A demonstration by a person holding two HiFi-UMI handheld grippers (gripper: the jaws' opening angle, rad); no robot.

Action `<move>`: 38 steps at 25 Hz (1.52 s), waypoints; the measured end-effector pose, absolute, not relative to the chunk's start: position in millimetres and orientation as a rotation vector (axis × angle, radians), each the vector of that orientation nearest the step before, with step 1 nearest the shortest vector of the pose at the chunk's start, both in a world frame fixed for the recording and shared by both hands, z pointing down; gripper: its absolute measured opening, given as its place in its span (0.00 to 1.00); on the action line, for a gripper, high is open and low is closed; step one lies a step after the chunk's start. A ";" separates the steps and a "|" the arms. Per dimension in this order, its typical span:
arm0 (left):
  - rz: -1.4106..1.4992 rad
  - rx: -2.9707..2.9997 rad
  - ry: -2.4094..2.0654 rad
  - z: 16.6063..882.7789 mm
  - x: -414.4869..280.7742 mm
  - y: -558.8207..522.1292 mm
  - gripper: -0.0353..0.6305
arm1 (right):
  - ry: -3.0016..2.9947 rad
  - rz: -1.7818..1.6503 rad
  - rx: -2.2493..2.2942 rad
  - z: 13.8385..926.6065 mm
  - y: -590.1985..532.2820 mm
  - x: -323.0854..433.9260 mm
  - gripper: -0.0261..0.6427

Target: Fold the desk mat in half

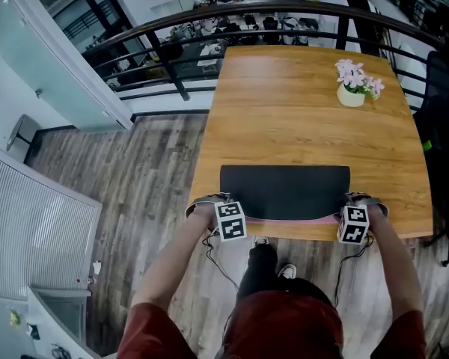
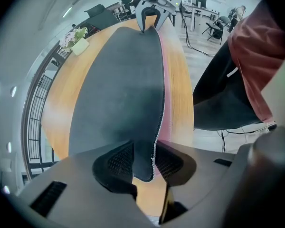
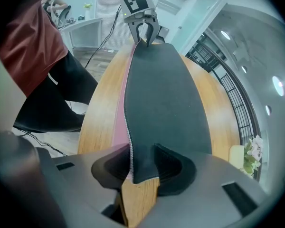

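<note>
The desk mat [image 1: 284,189] lies folded on the wooden table [image 1: 299,111], dark side up, with a pink strip [image 1: 288,220] showing along its near edge. My left gripper [image 1: 212,205] stands at the mat's near left corner and my right gripper [image 1: 357,201] at the near right one. In the left gripper view the jaws [image 2: 143,163] stand open with the mat's upper corner [image 2: 142,167] loose between the pads. The right gripper view shows the same: open jaws [image 3: 143,165] with the dark corner [image 3: 145,167] hanging between them. Both grippers point steeply down.
A white pot of pink flowers [image 1: 353,84] stands at the table's far right. A dark railing [image 1: 172,40] curves behind the table, and a black chair [image 1: 443,103] stands at the right. My legs are at the table's near edge.
</note>
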State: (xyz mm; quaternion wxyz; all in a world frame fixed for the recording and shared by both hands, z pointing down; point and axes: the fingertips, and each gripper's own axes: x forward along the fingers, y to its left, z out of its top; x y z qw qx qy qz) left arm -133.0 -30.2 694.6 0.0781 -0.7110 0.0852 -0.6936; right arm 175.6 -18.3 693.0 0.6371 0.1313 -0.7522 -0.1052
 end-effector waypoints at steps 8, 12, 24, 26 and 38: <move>-2.132 -2.188 0.212 695.6 -138.8 -17.7 0.25 | -1.741 -0.108 0.277 695.7 -5.8 182.3 0.20; -2.131 -2.229 0.231 695.7 -140.7 -14.6 0.20 | -1.761 -0.083 0.277 698.1 -0.8 181.4 0.15; -2.172 -2.197 0.168 695.3 -141.5 -1.4 0.12 | -1.747 -0.091 0.219 696.3 8.1 183.2 0.08; -2.184 -2.196 0.162 695.8 -141.7 0.0 0.12 | -1.749 -0.077 0.209 696.5 11.2 182.7 0.08; -2.208 -2.356 0.133 694.1 -139.8 14.4 0.31 | -1.795 0.003 0.204 699.0 30.2 181.1 0.30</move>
